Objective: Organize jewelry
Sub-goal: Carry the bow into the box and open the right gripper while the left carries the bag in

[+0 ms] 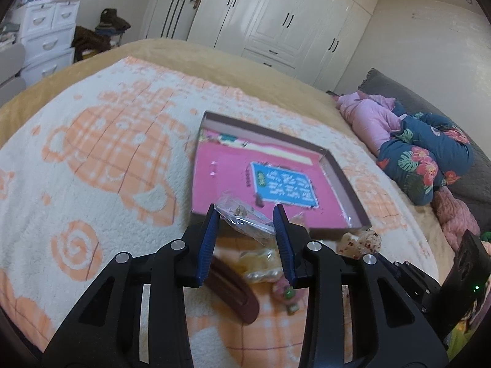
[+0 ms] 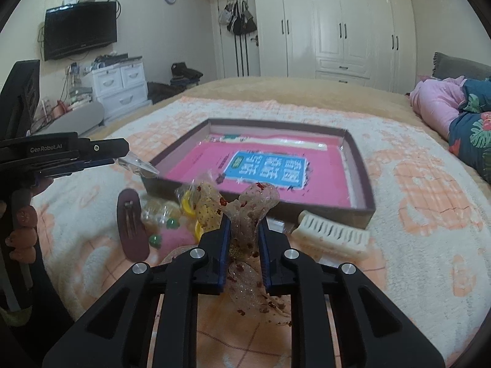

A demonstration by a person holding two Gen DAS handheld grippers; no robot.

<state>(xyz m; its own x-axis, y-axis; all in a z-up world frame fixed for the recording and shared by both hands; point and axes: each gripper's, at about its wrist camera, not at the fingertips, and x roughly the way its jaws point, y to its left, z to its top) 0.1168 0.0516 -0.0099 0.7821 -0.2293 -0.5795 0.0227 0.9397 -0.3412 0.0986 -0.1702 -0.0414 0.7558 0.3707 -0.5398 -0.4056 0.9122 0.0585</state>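
A shallow brown box (image 1: 343, 184) with a pink bottom lies on the blanket; it also shows in the right wrist view (image 2: 359, 159). My left gripper (image 1: 247, 214) holds a small clear plastic bag (image 1: 245, 217) with tiny jewelry in it, just in front of the box's near edge; from the right wrist view the left gripper (image 2: 122, 161) is shut on the clear bag (image 2: 139, 165). My right gripper (image 2: 244, 227) is shut on a sheer glittery bow (image 2: 254, 205) with red specks, raised above the blanket.
On the blanket near the box lie a dark brown hair clip (image 2: 132, 227), yellow rings in plastic (image 2: 187, 205), a pink piece with green beads (image 2: 172, 233) and a cream comb clip (image 2: 334, 236). Pink and floral bedding (image 2: 460, 113) lies at the right.
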